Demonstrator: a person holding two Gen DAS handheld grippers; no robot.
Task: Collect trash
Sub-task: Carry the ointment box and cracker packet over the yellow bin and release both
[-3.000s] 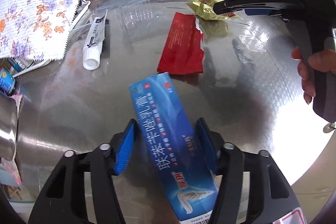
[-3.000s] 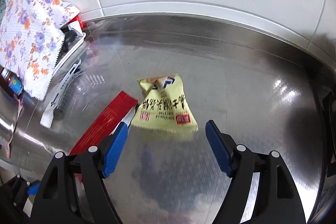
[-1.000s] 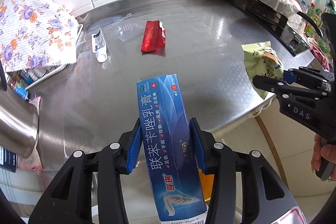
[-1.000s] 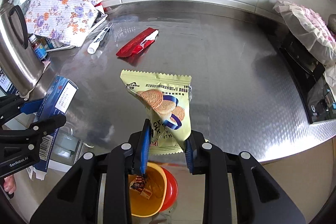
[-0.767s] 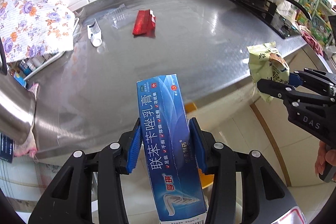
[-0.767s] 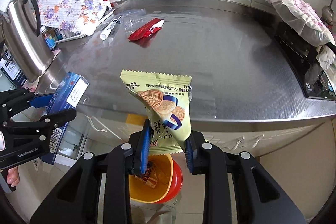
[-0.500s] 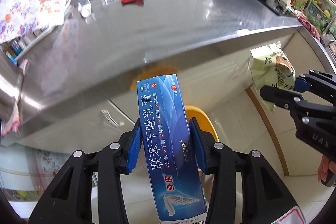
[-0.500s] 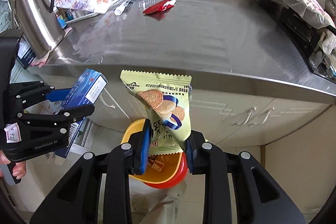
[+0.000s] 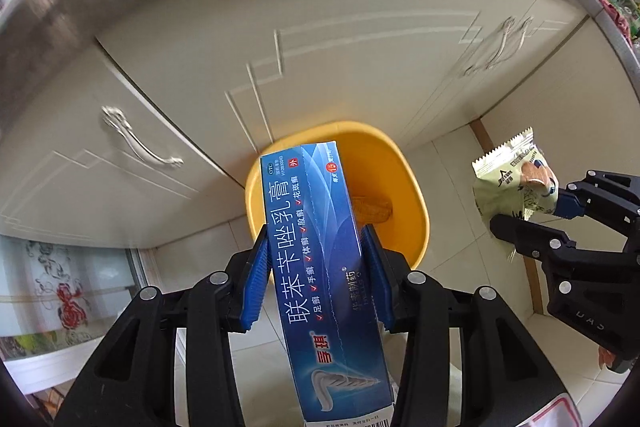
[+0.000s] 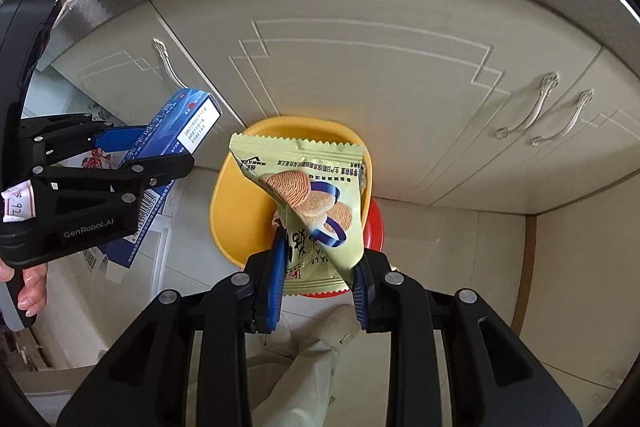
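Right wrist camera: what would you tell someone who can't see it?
The right tongs grip a green cracker packet above a yellow bin on the floor. The left tongs hold a blue box nearby.

The left tongs [image 9: 316,275] clamp a blue carton [image 9: 320,251] between blue pads, directly over a yellow bin [image 9: 412,211] on the tiled floor. At three o'clock the right tongs [image 9: 532,207] grip a green snack packet [image 9: 508,179]. Cream cabinet doors [image 9: 320,47] fill twelve o'clock.
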